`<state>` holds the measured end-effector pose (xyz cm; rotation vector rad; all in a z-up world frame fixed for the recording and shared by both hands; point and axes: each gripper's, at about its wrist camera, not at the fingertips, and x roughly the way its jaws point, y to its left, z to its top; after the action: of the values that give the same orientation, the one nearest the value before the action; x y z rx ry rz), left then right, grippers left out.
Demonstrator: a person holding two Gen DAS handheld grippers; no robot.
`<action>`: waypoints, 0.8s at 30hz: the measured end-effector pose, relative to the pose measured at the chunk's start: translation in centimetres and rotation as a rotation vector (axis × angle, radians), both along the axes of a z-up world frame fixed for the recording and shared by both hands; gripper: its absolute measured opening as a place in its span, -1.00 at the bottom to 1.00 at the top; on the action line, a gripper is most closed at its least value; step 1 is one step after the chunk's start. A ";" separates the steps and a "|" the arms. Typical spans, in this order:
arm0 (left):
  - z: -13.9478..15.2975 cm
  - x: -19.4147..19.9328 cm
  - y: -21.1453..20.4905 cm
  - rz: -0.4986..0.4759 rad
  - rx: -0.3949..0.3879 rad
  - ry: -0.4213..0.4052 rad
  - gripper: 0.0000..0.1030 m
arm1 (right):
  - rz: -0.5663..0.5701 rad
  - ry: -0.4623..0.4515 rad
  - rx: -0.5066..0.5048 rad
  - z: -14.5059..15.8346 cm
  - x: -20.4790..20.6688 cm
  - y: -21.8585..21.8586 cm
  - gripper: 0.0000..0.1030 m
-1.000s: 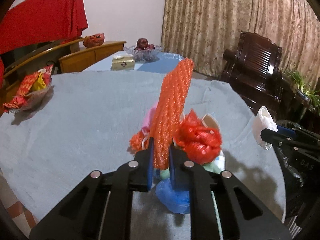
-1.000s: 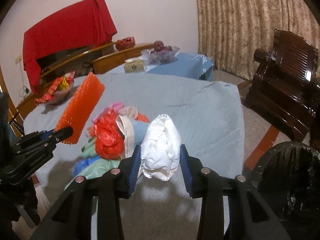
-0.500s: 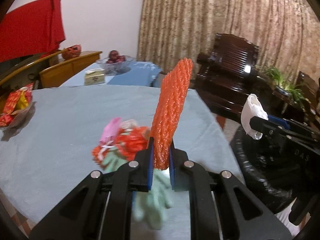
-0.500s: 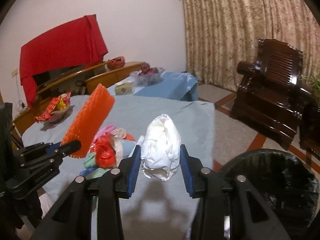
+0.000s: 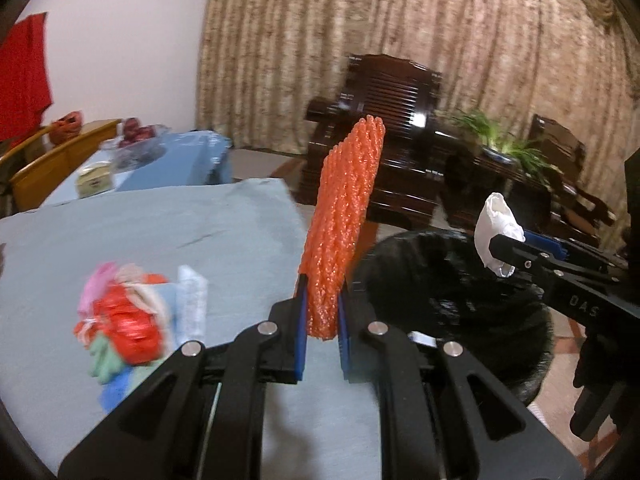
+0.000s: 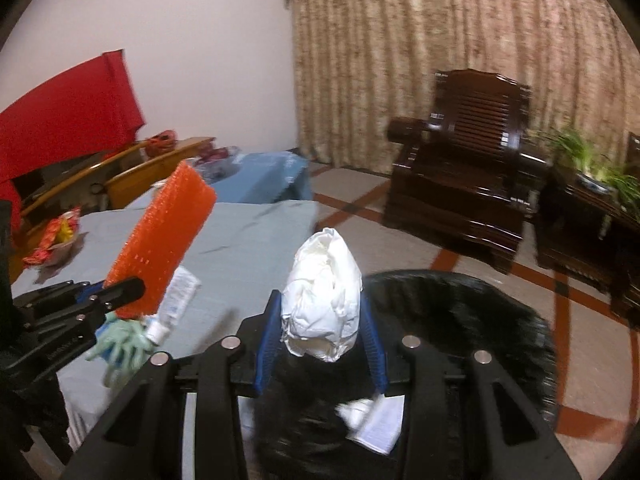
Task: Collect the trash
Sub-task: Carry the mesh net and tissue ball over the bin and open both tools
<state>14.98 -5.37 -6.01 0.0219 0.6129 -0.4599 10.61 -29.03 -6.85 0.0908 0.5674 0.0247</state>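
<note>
1. Surface (image 5: 168,236) under its blue-grey cloth is cut off at the frame's left; half a second ago it filled more of both views.
2. Bin (image 6: 472,320), black-lined, now sits just beneath the right tongs (image 6: 320,324); its contents are blurred.
3. Trash pile (image 5: 128,320) near the surface's edge is smeared and hard to make out.
4. Orange mesh (image 5: 344,224) stands upright, clamped in the left tongs (image 5: 322,316).
5. White wad (image 6: 324,292) is pinched in the right tongs above the bin.
</note>
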 end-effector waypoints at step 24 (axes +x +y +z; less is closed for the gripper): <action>-6.1 1.9 -12.3 -0.271 0.051 0.112 0.15 | -0.244 0.083 -0.047 -3.5 -2.0 -9.1 0.42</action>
<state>16.86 -17.64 -12.12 0.1295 0.7356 -0.7110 8.58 -38.12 -10.40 0.1149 0.6363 -0.2310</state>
